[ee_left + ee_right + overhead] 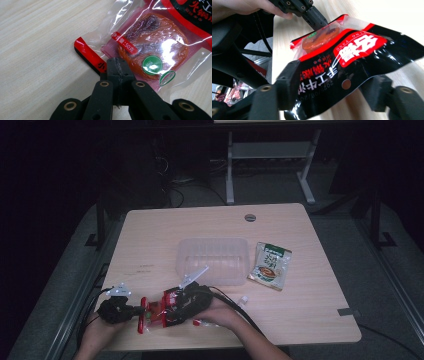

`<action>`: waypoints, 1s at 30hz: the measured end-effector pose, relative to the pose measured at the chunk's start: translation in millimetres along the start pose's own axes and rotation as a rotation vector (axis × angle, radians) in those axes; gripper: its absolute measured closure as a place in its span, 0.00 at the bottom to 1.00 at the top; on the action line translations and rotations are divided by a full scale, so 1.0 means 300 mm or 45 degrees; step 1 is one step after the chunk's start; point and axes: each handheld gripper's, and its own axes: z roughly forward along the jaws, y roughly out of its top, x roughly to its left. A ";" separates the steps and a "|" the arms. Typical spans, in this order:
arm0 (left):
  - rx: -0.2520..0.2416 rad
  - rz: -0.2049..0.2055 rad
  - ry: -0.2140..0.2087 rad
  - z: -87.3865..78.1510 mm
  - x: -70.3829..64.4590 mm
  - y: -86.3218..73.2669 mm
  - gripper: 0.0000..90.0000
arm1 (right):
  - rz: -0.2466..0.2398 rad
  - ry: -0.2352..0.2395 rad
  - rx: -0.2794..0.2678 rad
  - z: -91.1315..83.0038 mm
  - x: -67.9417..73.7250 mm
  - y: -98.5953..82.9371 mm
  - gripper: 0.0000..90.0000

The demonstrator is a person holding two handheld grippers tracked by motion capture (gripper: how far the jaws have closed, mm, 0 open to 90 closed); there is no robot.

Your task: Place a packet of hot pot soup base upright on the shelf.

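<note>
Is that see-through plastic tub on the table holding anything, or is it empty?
Empty, as far as the high view shows. Through the clear tub only the wooden table is visible; the green packet lies on the table outside it.

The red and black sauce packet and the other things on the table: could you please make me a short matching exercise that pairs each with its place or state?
Things:
1. red and black sauce packet
2. clear plastic tub
3. green and white packet
4. left gripper

Places or states:
A. lies flat on the table, right of the tub
B. shut on the packet's clear edge
C. held between both grippers at the near edge
D. stands empty in the middle of the table

Pairs: 1-C, 2-D, 3-A, 4-B
</note>
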 end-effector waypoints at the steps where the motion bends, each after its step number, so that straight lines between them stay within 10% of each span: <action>1: -0.001 0.001 0.001 0.000 0.000 0.000 1.00 | 0.003 0.010 -0.010 -0.001 0.002 0.001 0.50; 14: -0.012 -0.003 -0.012 0.002 0.001 0.000 1.00 | -0.083 0.053 -0.034 0.009 0.013 0.015 0.96; 30: -0.075 0.073 0.001 -0.028 -0.035 0.043 1.00 | -0.122 0.215 -0.206 -0.059 0.046 0.039 1.00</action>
